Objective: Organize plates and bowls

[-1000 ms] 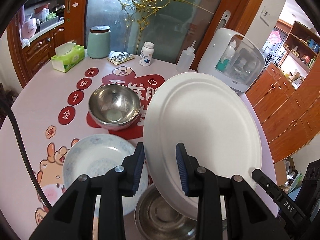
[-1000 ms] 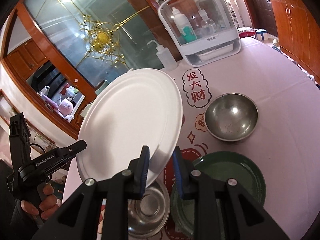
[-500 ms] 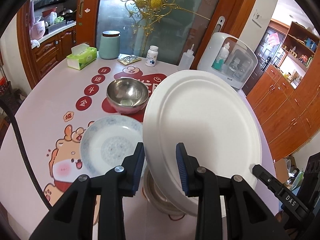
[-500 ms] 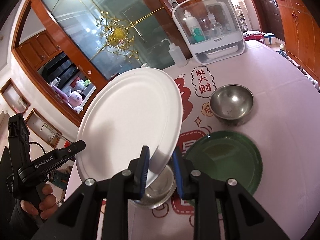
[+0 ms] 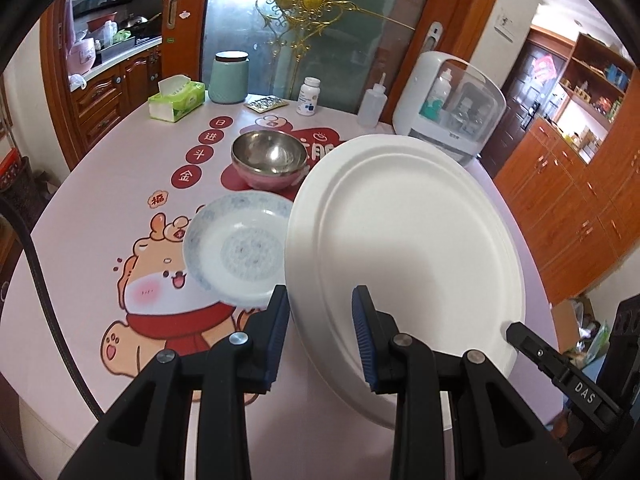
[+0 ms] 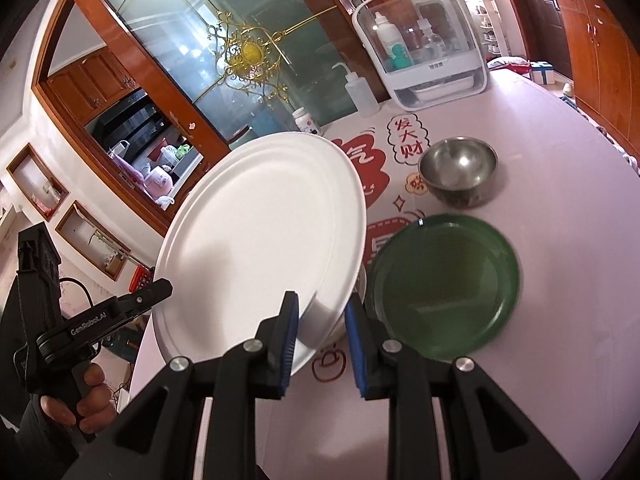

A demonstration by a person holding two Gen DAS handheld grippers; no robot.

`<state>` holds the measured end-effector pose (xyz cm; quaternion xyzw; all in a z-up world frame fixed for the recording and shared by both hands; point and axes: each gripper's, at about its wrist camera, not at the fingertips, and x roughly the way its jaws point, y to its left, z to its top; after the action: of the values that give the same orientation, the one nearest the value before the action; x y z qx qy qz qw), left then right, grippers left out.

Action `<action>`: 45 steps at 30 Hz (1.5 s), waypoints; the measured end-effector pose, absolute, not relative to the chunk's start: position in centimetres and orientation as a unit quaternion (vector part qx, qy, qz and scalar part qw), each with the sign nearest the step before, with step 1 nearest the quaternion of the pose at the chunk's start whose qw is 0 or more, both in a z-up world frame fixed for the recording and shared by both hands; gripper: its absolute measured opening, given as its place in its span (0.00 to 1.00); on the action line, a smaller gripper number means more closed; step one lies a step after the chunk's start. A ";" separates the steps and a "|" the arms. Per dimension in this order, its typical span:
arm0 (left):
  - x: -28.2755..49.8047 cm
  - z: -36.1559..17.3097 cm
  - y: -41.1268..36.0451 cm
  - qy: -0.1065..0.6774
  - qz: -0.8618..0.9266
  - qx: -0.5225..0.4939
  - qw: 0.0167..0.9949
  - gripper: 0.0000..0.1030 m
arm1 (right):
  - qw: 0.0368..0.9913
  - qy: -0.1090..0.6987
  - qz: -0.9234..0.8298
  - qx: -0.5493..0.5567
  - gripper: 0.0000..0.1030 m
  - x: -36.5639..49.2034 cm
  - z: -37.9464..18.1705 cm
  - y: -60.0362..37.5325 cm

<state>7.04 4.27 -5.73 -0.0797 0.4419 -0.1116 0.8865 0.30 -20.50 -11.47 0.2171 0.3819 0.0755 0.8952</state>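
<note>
A large white paper plate (image 5: 404,252) is held tilted above the table by both grippers. My left gripper (image 5: 320,332) is shut on its near edge. My right gripper (image 6: 320,336) is shut on the opposite edge of the same plate (image 6: 260,240). Below lie a blue-patterned white plate (image 5: 236,248) and a steel bowl (image 5: 268,158) in the left wrist view. The right wrist view shows a green plate (image 6: 444,284) and a second steel bowl (image 6: 460,168). A further bowl shows only as a rim (image 6: 362,280) under the paper plate.
The pink round table (image 5: 100,184) carries a tissue box (image 5: 176,98), a green canister (image 5: 230,78), a pill bottle (image 5: 309,96), a squeeze bottle (image 5: 370,106) and a white sterilizer box (image 5: 452,100) along its far side. Wooden cabinets (image 5: 568,196) stand to the right.
Both grippers have lifted the paper plate higher above the table. The steel bowl under it has dropped out of the left wrist view.
</note>
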 end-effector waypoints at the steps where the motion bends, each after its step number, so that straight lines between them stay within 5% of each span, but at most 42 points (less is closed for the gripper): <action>1: 6.8 -5.8 4.4 0.443 -0.113 -0.078 0.886 0.29 | 0.894 0.383 0.074 0.218 0.23 -0.1 -11.6 -20.3; 45: -6.7 -14.1 10.7 0.531 -0.167 0.000 0.831 0.29 | 0.844 0.475 -0.031 0.248 0.23 -16.4 -18.7 -11.7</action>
<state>-6.75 10.74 -14.15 -0.0005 0.5312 -0.1672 0.8306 -16.36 -11.65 -18.68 0.2477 0.4749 -0.0311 0.8439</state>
